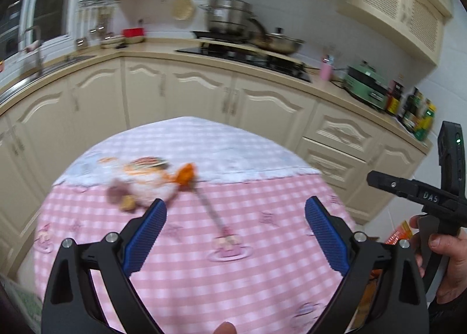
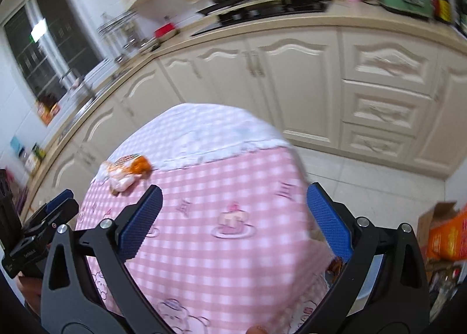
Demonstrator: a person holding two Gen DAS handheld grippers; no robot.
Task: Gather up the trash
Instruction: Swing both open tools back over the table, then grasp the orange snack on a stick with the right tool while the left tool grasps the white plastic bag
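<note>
On the pink checked tablecloth (image 1: pixel 204 275), crumpled wrappers (image 1: pixel 146 185) lie ahead; both the left gripper (image 1: pixel 233 214) and right gripper (image 2: pixel 233 202) are spread empty, so approach low and pinch the bundle's middle.

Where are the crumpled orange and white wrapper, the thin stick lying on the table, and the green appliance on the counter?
wrapper (image 2: pixel 125 172), right wrist view, on its white middle.
stick (image 1: pixel 210 209), left wrist view, on its shaft.
green appliance (image 1: pixel 368 87), left wrist view, on its front face.

Blurred wrapper (image 1: pixel 146 185) on checked tablecloth (image 1: pixel 233 275)
</note>
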